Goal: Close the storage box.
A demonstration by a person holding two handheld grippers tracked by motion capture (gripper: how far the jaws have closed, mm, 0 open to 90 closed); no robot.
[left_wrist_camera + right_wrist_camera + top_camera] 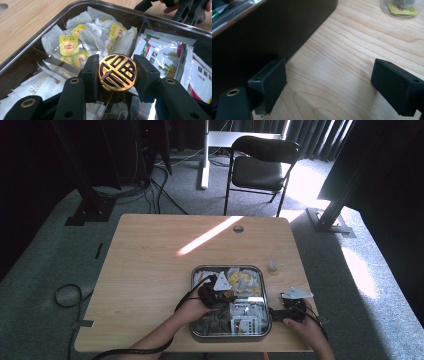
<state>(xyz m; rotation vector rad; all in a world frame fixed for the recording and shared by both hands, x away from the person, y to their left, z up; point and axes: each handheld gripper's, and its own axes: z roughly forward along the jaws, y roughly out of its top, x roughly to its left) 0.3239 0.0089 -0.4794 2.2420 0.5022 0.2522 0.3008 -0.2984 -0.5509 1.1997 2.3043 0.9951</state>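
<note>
Left gripper (117,72): clamped on a gold disc (117,72), held over the tray (22,60), above the tea bags (82,40) and sachets (172,62).
Right gripper (328,85): jaws wide apart, nothing between them, low over bare table (342,75) just beside the tray's dark outer wall.
Cup (273,265): near the tray's far right corner.
Room: far and left table surface bare.
</note>
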